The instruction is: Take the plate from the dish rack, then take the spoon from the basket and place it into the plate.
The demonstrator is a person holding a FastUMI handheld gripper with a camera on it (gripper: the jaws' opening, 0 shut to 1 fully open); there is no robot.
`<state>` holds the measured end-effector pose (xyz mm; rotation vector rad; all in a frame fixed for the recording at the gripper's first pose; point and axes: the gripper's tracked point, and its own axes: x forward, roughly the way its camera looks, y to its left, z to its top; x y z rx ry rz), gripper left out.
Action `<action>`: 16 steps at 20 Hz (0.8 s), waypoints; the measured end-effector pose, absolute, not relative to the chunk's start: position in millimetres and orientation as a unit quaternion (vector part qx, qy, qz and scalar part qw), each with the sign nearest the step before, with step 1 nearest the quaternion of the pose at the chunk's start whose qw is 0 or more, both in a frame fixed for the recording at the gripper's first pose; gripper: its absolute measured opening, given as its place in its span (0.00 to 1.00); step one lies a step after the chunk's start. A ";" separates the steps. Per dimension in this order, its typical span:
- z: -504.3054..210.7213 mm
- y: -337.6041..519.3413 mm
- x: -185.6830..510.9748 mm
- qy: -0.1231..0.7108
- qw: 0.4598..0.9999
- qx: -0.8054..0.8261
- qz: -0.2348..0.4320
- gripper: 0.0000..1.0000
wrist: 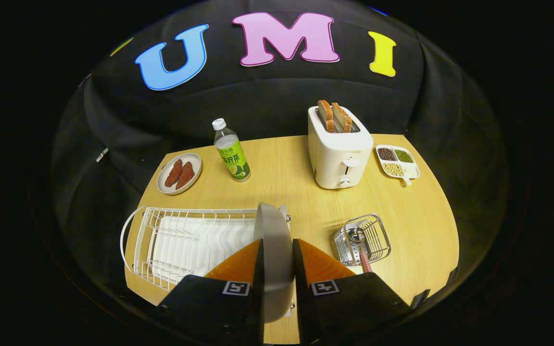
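I have the gripper (277,250) clamped on the plate (273,240), edge-on above the dish rack (181,240), apparently lifted clear. Remaining: set it down, then fetch the spoon (364,259) from the basket (361,239) at three o'clock.

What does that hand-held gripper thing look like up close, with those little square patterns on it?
The hand-held gripper has two wedge-shaped fingers that taper forward from blocky dark bases. Each base carries a small square black-and-white marker, one per side. A few small screws show along the lower edges. I see no cables or sleeve here.
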<state>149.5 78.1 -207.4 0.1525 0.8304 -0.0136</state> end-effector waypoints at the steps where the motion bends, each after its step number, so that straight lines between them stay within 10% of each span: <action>1: -207.4 77.4 148.4 0.403 0.912 0.072 -0.004 0.31; 16: -190.2 82.4 161.1 0.371 0.928 -0.015 -0.018 0.26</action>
